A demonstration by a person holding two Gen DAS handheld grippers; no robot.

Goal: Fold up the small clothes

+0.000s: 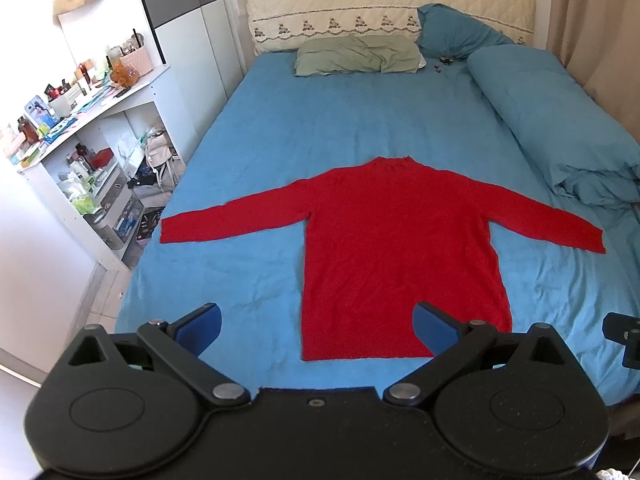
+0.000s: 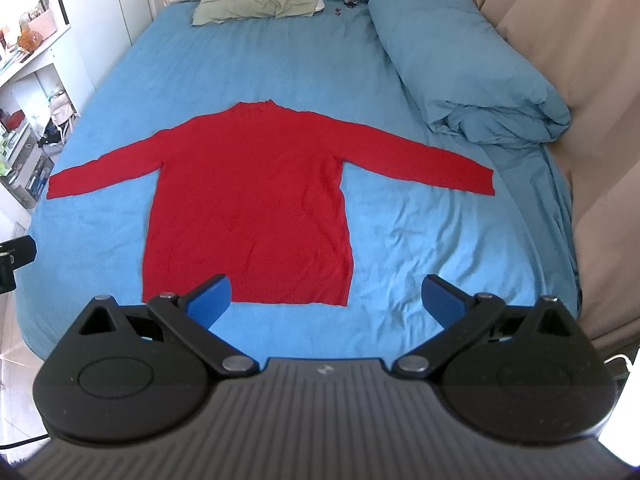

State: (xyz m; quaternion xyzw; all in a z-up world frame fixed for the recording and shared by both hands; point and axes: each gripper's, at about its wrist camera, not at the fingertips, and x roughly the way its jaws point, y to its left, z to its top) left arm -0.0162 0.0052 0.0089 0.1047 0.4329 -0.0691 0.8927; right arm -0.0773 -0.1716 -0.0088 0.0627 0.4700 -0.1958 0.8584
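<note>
A red long-sleeved sweater (image 1: 400, 248) (image 2: 252, 188) lies flat on the blue bed sheet (image 1: 320, 120) (image 2: 248, 52), both sleeves spread out sideways, collar towards the headboard, hem nearest me. My left gripper (image 1: 318, 326) hovers open above the hem's left half, its blue pads wide apart and holding nothing. Over the hem's right corner my right gripper (image 2: 326, 294) is also open and holds nothing. A black piece of the right gripper shows at the left wrist view's right edge.
A green pillow (image 1: 356, 56) and a blue pillow (image 1: 456, 30) lie at the headboard. A rolled blue duvet (image 1: 560, 128) (image 2: 464, 64) runs along the bed's right side by a beige curtain (image 2: 560, 40). White shelves (image 1: 92, 152) full of small items stand left of the bed.
</note>
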